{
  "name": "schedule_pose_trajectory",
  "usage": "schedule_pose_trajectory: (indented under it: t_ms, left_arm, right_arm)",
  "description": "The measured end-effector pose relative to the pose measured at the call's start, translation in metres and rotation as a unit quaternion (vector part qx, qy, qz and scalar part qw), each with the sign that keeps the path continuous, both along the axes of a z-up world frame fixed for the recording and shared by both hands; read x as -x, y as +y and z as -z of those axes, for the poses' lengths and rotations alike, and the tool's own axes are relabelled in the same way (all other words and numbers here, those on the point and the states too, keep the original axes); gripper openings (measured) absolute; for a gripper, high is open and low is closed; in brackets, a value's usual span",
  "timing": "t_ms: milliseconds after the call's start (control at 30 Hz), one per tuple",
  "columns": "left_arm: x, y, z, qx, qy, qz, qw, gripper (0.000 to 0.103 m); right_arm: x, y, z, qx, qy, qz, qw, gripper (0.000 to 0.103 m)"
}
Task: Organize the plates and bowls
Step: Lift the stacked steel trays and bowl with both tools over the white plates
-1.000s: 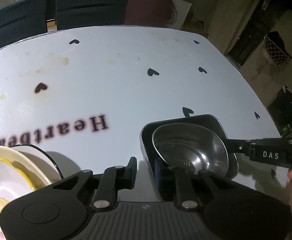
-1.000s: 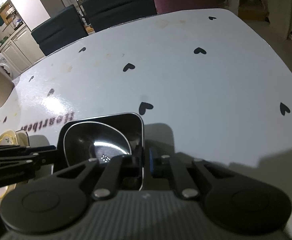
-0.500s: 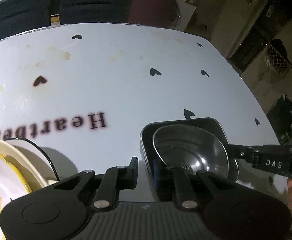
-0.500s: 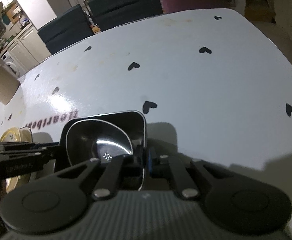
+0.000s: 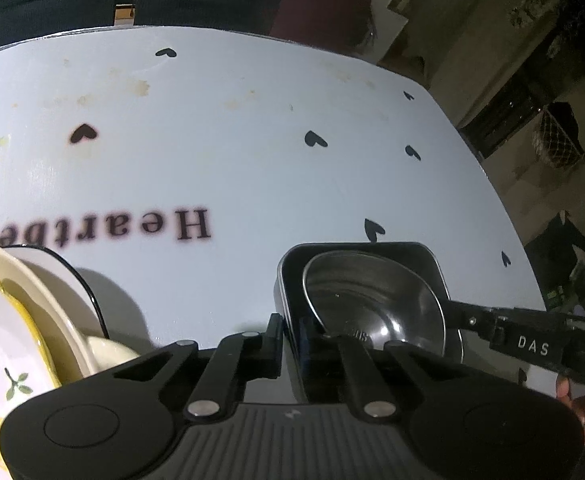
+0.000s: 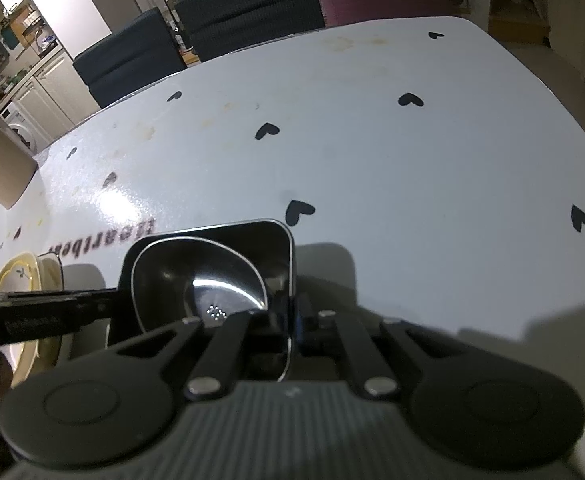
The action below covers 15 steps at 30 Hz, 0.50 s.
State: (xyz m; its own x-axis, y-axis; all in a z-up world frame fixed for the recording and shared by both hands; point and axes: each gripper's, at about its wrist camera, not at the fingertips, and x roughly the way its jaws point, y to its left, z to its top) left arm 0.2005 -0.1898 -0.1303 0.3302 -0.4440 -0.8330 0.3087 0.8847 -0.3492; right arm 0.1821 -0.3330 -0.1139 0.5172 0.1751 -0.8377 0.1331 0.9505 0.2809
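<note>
"Heartbea" on tablecloth (image 5: 252, 168) (inverted); "DAS", right gripper (image 5: 532, 346)

Both wrist views look close across the table (image 5: 252, 168); both share the square tray (image 5: 288, 280).

White heart-printed table (image 5: 252, 168), stained; bearing stacked plates (image 5: 20, 320) at left, square black tray (image 5: 288, 264) at right.

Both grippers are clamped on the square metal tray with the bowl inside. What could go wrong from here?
1. The round steel bowl sits loose and tilted in the square dark metal tray; tipping the tray could slide it out.
2. The left gripper and right gripper each pinch only a thin wall on opposite sides; uneven pulling may twist or slip the tray.
3. The stacked cream and yellow-rimmed plates lie close on the left; swinging that way could knock them.
</note>
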Motion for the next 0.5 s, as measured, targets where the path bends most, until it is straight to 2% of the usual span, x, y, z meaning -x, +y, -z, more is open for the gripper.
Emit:
schedule_pose_trajectory:
  t_ms: [267,500]
  left_arm:
    - [-0.001,0.004,0.001,0.011,0.010,-0.014,0.9998,0.008]
    - [-0.002,0.012,-0.010,0.051,-0.003,-0.035,0.9981,0.005]
  right_arm:
    - [-0.002,-0.001,0.001,0.000,0.004,0.000,1.000,0.003]
    - [0.003,-0.008,-0.004,-0.019,-0.010,0.015,1.000,0.003]
